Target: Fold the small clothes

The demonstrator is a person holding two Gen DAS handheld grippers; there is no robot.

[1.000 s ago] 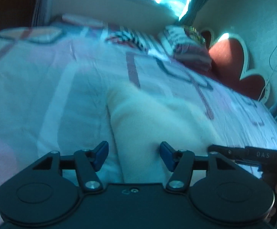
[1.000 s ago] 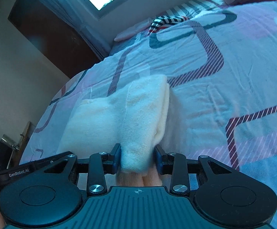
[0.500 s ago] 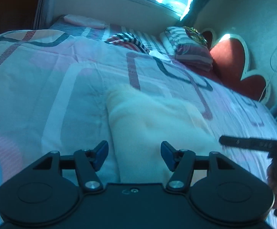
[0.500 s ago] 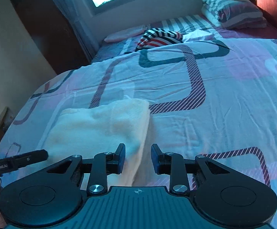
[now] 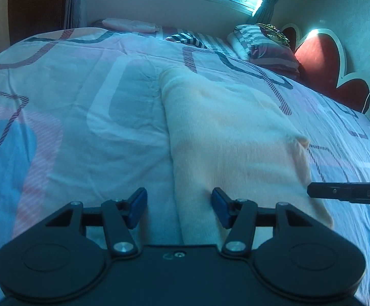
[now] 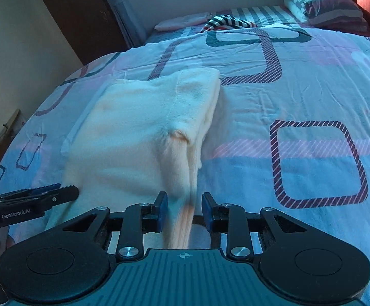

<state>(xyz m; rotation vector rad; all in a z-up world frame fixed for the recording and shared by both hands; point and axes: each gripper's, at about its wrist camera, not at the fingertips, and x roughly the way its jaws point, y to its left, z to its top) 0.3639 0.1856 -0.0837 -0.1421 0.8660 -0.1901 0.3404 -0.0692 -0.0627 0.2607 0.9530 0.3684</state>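
1. Cream fleece garment, thick and fuzzy, folded into a rough rectangle with soft rounded edges; one short seam line across its far end and a small raised pucker on its right edge.
2. Lying flat in the middle of the cotton bedspread, a smooth, lightly creased sheet in pale pink, blue and white, printed with hatched maroon and dark teal rounded squares.
3. Black plastic left gripper with blue pads: jaws fairly wide, just eased a little closer, holding nothing. Straddling the garment's near left edge, left pad over bare bedspread, right pad over fleece, neither pressing.
4. Matching black right gripper with blue pads: jaws narrow, having just been closing. Near right fold of the garment, blurred and layered, standing up between them; left pad at the cloth, right pad clear of it, so no firm pinch visible.
5. Far end of the bed bearing a crumpled black, white and red striped cloth and, beside it, a flat pale pink folded piece.
6. Plump pillow in maroon, grey and white stripes at the head corner, something shiny and gold-patterned on top, too small to identify.
7. Padded red headboard with a white scalloped, heart-like border, against a textured pale wall.
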